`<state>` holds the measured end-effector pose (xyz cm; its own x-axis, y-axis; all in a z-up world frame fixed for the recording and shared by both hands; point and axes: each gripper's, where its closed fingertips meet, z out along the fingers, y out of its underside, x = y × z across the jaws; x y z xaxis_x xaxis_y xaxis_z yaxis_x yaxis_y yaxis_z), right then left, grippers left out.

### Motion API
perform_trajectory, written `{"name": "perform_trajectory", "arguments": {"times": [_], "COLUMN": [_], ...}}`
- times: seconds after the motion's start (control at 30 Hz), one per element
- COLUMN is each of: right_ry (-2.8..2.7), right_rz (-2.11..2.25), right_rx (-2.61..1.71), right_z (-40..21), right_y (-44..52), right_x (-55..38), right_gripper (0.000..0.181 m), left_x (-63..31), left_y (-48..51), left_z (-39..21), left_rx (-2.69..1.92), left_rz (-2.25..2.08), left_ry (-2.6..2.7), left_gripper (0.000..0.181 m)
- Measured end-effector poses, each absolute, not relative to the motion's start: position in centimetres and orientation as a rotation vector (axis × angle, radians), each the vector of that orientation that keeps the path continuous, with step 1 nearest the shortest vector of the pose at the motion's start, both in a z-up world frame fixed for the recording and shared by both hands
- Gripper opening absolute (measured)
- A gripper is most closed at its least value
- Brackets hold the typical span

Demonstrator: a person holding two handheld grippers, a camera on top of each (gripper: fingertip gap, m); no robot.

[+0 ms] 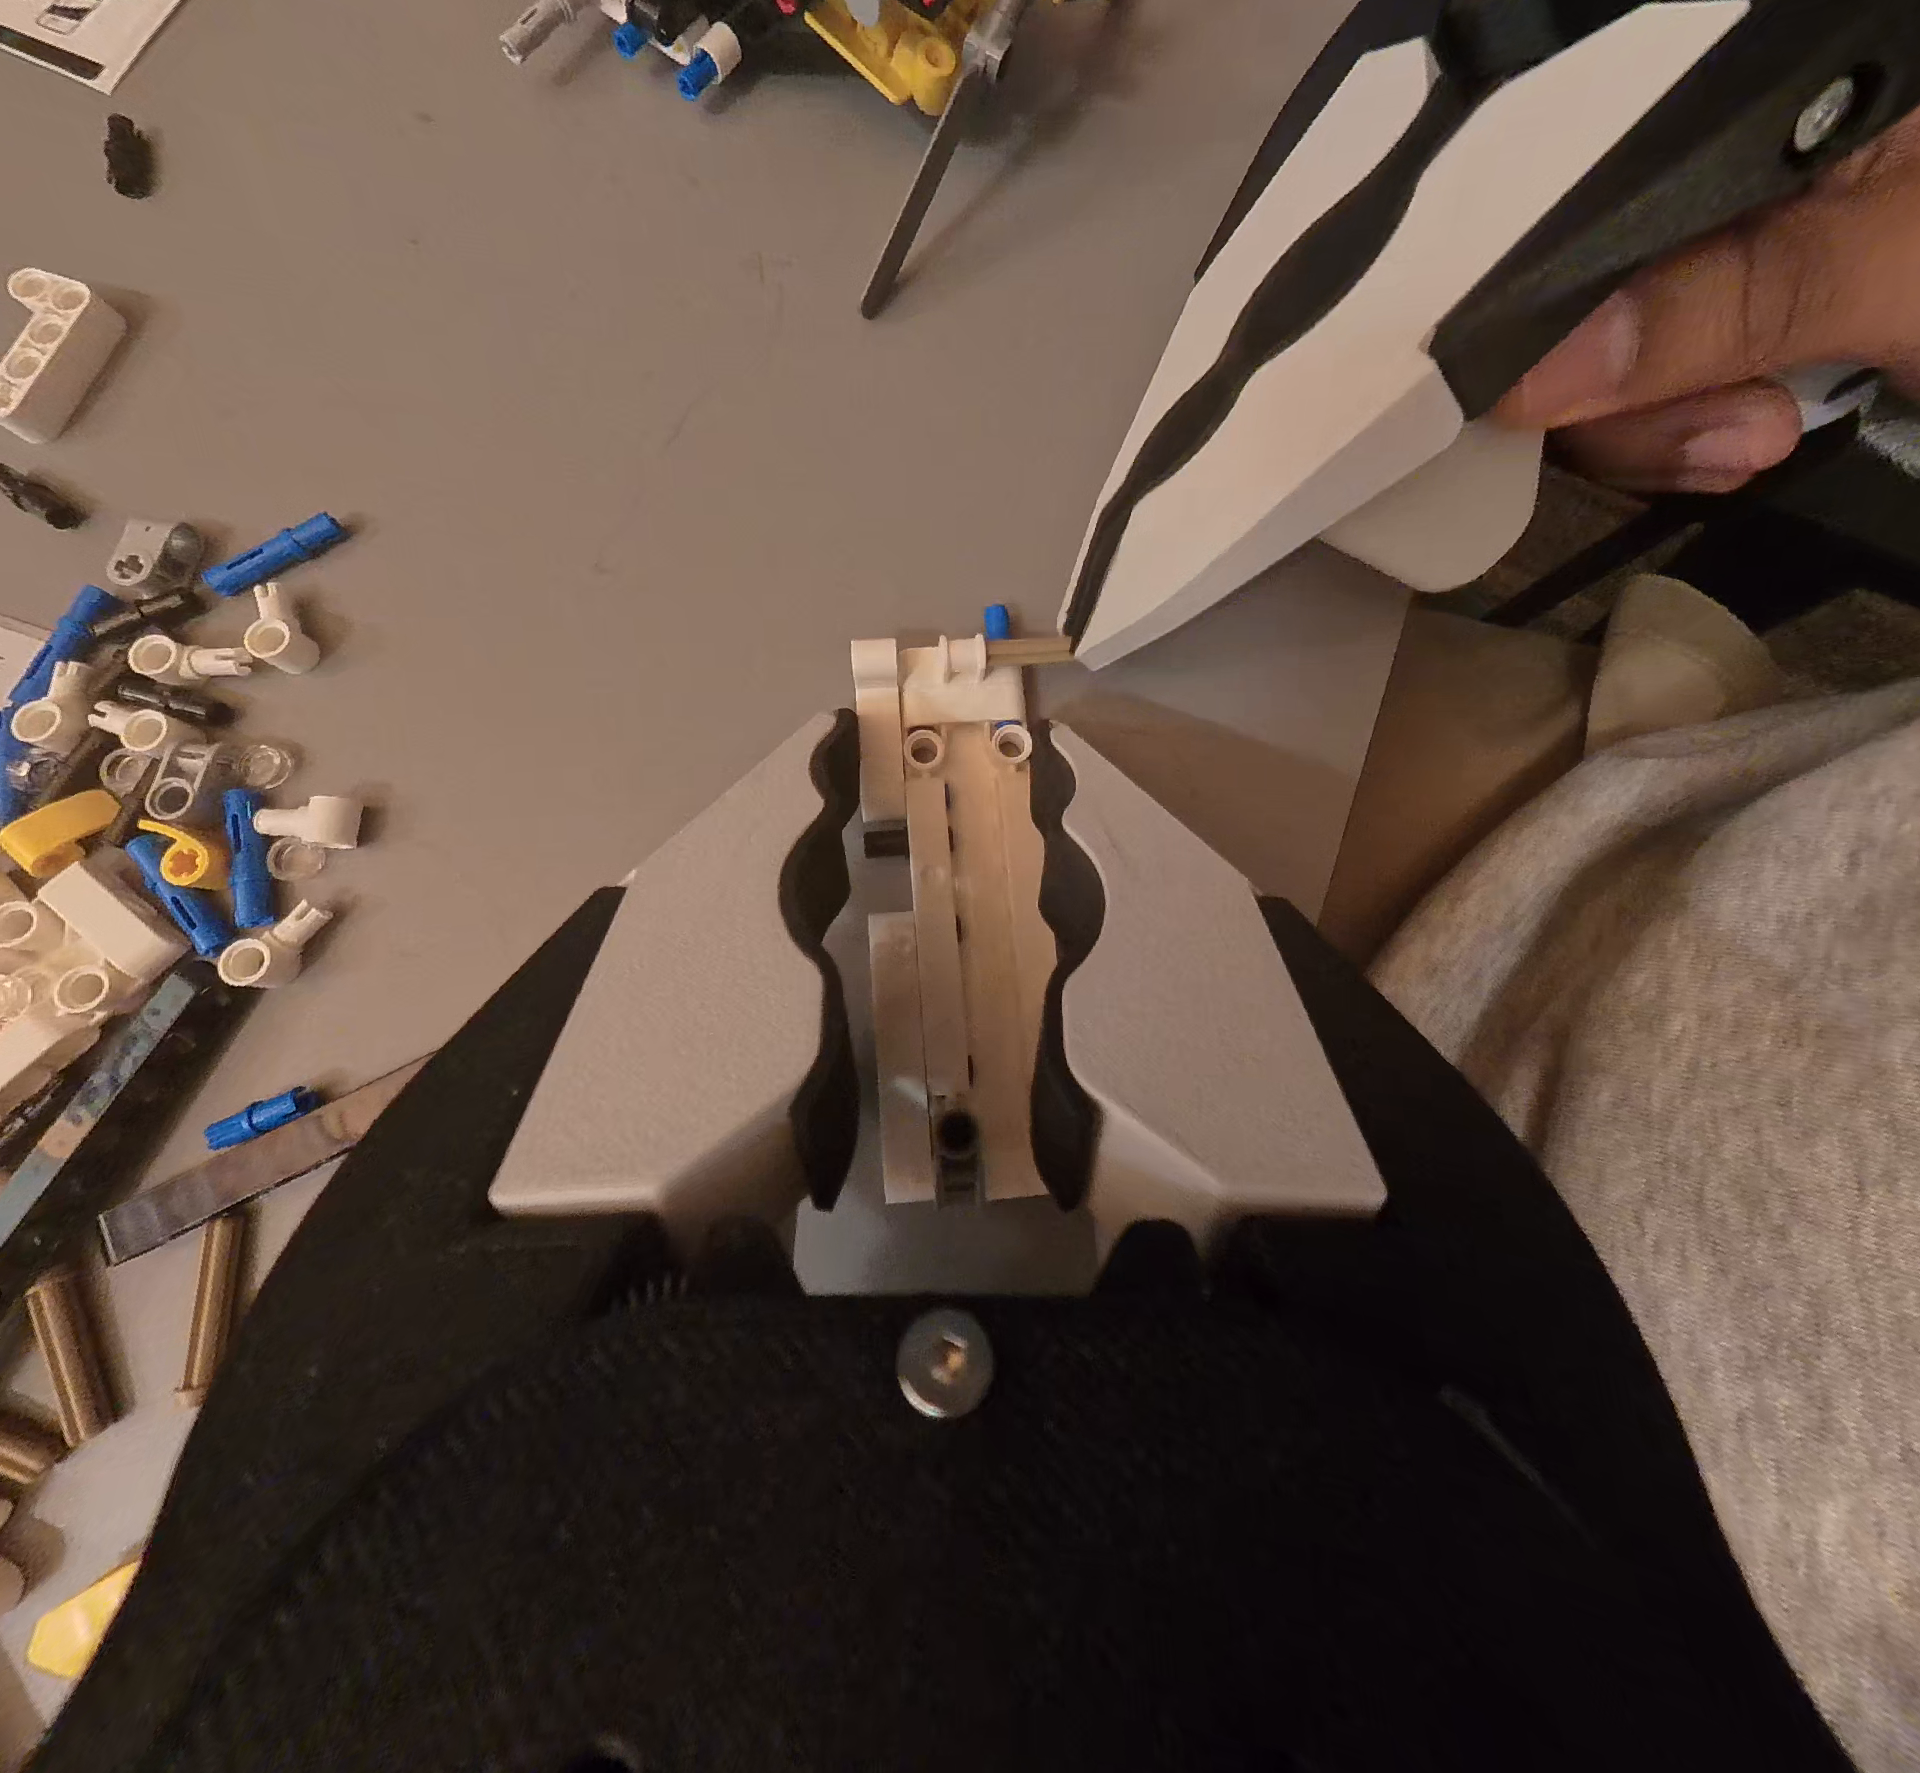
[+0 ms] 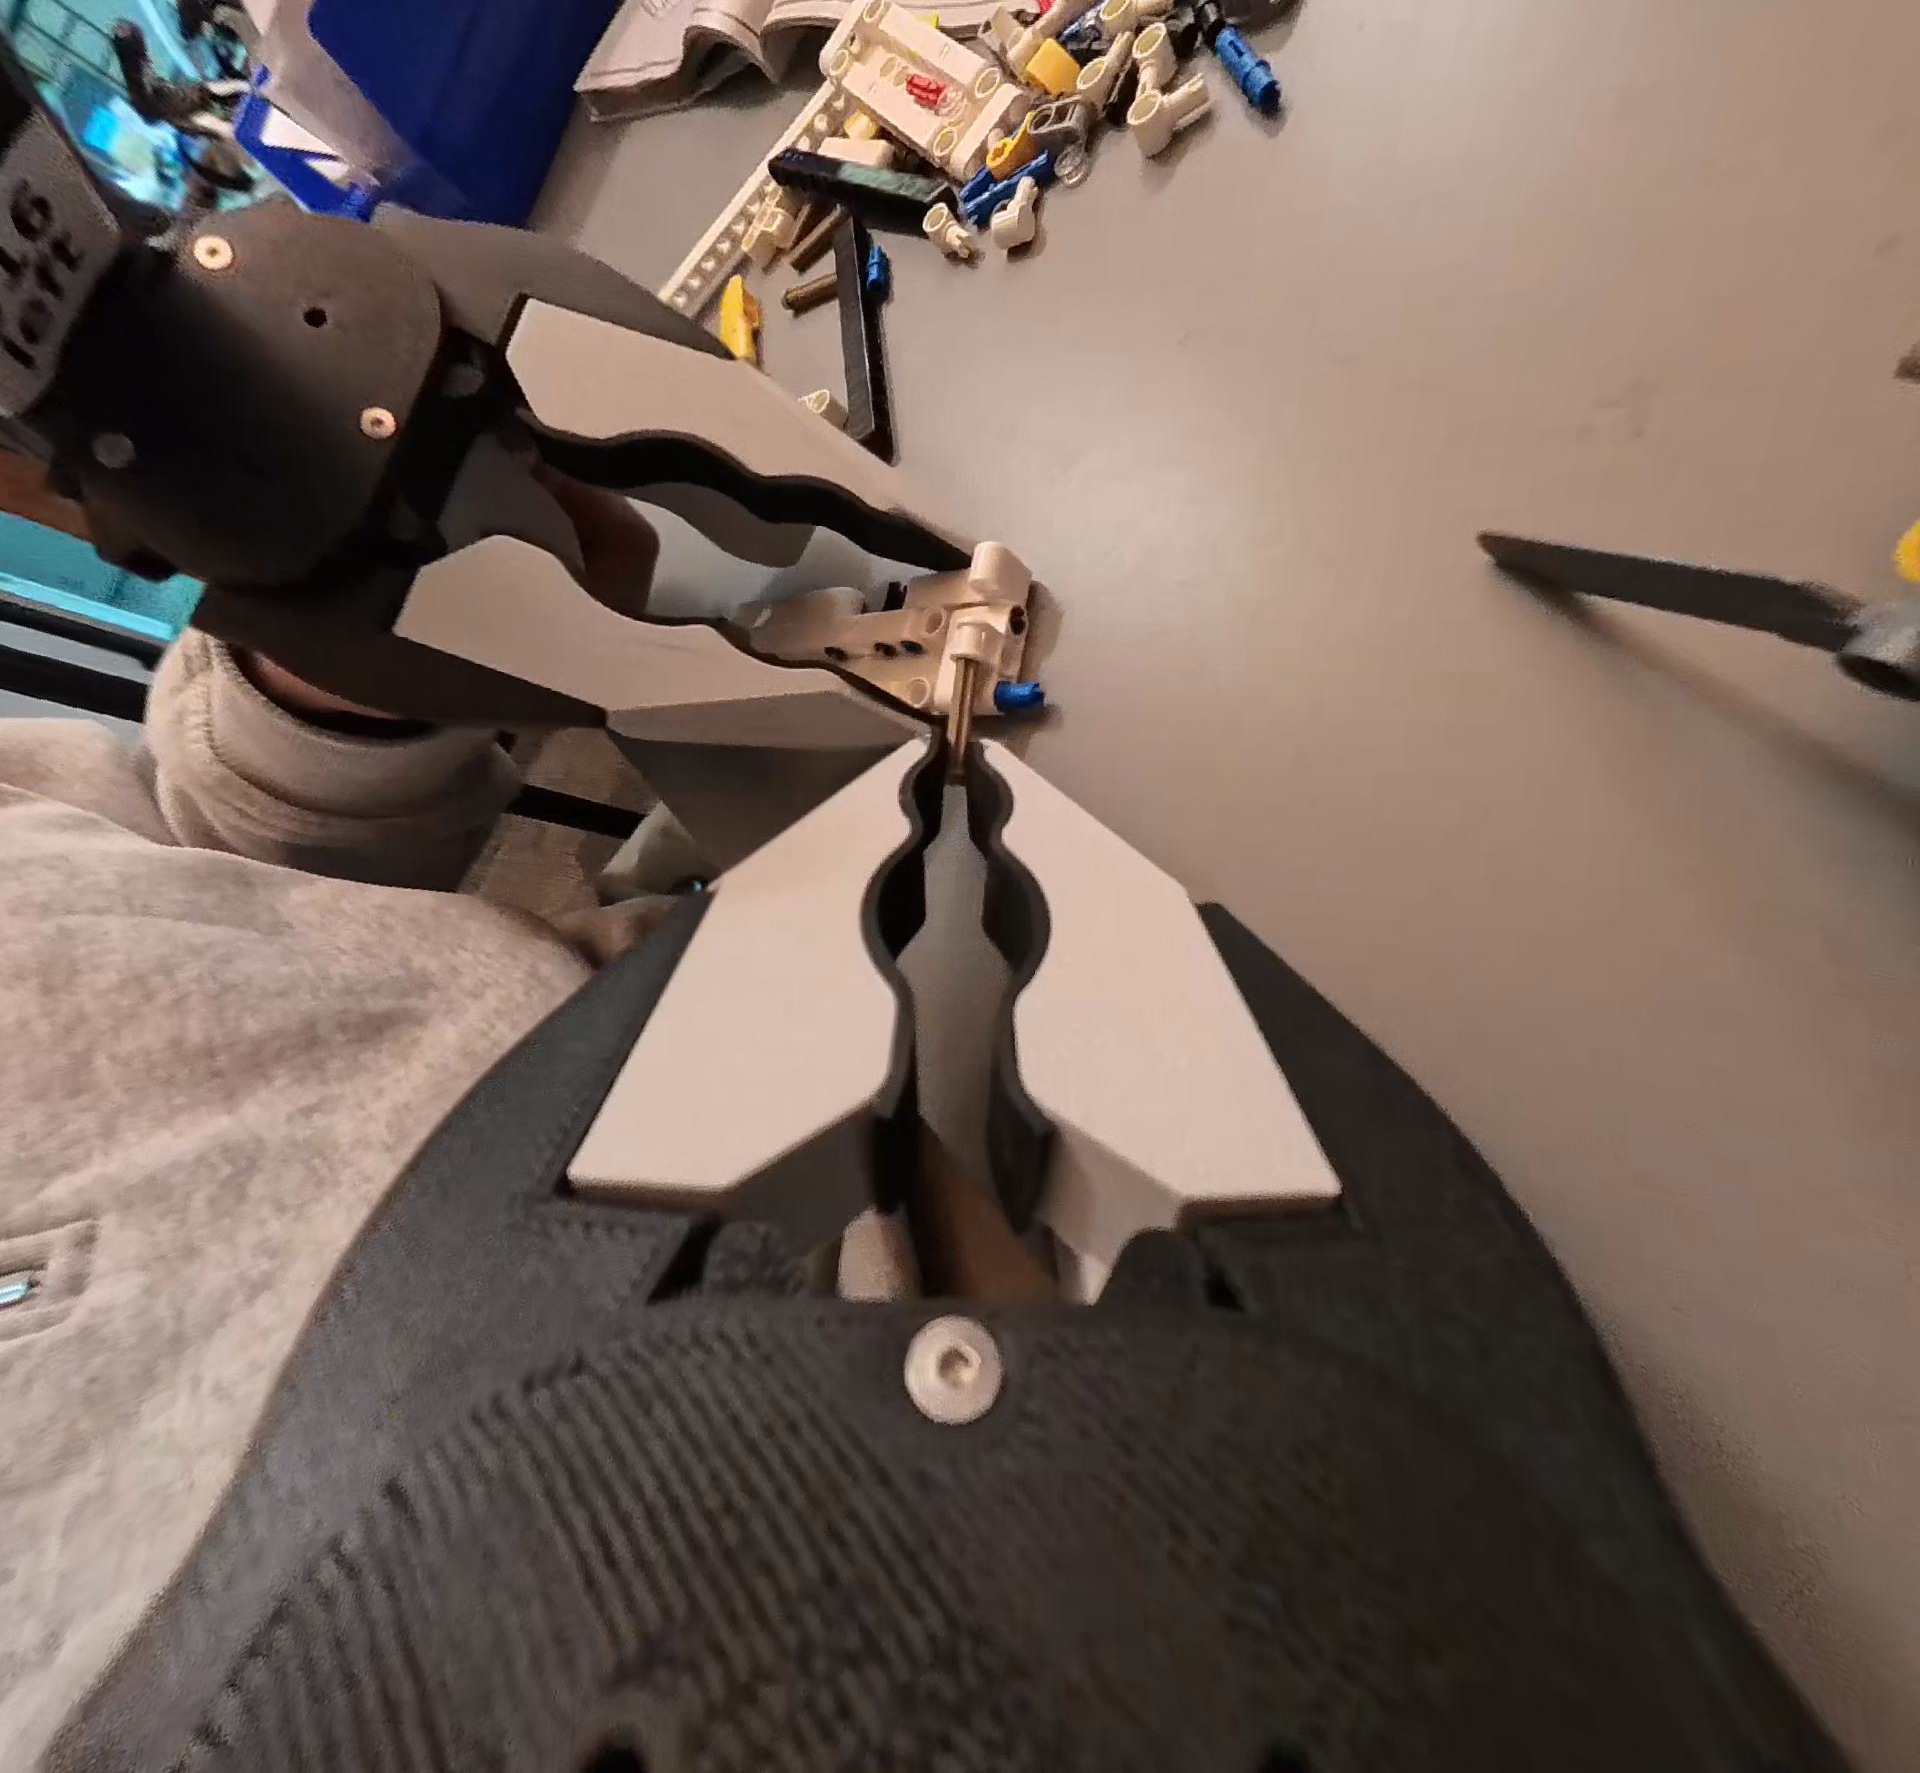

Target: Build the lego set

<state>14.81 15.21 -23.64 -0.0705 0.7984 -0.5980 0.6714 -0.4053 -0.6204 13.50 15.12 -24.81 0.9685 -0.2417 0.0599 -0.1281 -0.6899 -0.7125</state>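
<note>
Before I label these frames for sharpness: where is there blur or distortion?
Left wrist view: sharp at the white subassembly, fisheye bending toward the edges, warm dim light. Right wrist view: tan axle sharp, black blade at right and blue box smeared, horizon tilted.

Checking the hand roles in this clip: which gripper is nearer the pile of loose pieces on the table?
Left. The left gripper, clamping the white sub-assembly, sits just beside the loose pieces; the right gripper, pinching the tan axle, is on the sub-assembly's far side.
</note>
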Motion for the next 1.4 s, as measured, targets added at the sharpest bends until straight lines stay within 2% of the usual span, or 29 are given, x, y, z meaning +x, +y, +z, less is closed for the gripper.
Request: {"name": "perform_trajectory", "arguments": {"times": [0.57,0.73,0.87,0.97,1.03,1.1,1.23,1.4], "right_ry": [-1.592,-1.714,-1.702,-1.746,-1.797,-1.887,-2.074,-2.253], "right_rz": [1.612,1.47,1.524,1.504,1.423,1.272,1.087,1.067], "right_rx": [-2.154,-2.074,-2.041,-1.869,-1.725,-1.529,-1.131,-0.935], "right_z": [-23.6,-23.7,-23.6,-22.8,-21.8,-21.5,-22.0,-23.0], "right_y": [15.3,15.3,15.4,15.4,15.8,16.5,15.9,14.6], "right_x": [14.3,14.2,14.1,14.1,14.4,14.7,15.4,15.5], "right_gripper": [0.001,0.001,0.001,0.004,0.039,0.055,0.064,0.065], "left_x": [13.6,13.5,13.5,13.5,13.5,13.7,14.7,16.0], "left_y": [15.1,15.1,15.2,15.2,15.2,15.1,14.4,13.6], "left_z": [-24.9,-25.0,-25.0,-25.0,-25.0,-25.0,-25.0,-25.1], "left_rx": [-2.338,-2.34,-2.341,-2.343,-2.341,-2.336,-2.31,-2.282], "left_rz": [-0.128,-0.139,-0.134,-0.159,-0.176,-0.2,-0.25,-0.313], "left_ry": [0.285,0.288,0.282,0.274,0.284,0.333,0.52,0.66], "left_gripper": [0.033,0.033,0.034,0.033,0.033,0.033,0.033,0.033]}}
